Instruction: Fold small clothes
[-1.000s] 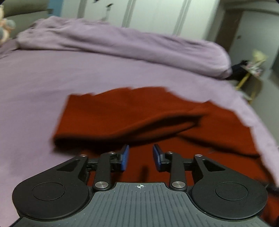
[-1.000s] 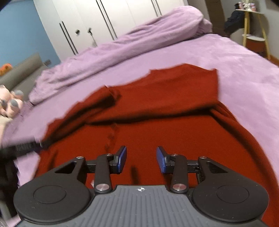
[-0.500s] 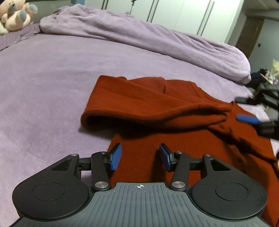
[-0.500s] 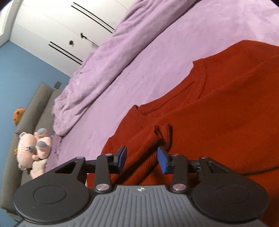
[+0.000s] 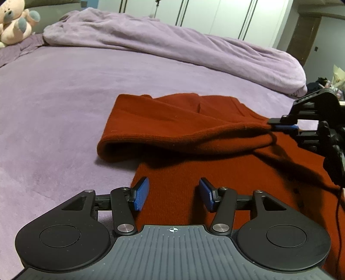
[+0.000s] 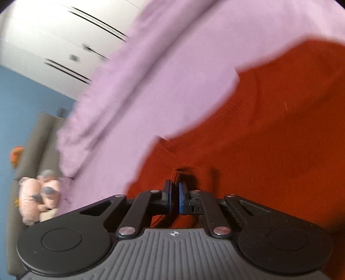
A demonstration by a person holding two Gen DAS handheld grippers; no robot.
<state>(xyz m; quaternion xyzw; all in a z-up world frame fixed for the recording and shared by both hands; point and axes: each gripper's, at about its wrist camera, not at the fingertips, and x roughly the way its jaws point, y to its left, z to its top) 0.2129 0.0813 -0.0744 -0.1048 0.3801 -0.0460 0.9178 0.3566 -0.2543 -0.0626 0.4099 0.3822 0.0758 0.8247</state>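
The right claw pinches the red sweater, apparently its cuff (blurred), while the left claw stands spread.

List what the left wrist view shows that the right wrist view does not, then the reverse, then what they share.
Left wrist view only: the left gripper, jaws open and empty over the red sweater, the sweater's folded-over sleeve, and a dark doorway.

Right wrist view only: a blue wall and a close look at the right gripper pinching a ribbed edge.

Shared: the sweater, the lilac bed, rumpled blanket, plush toy, white wardrobe, and the right gripper, side-on in the left view.
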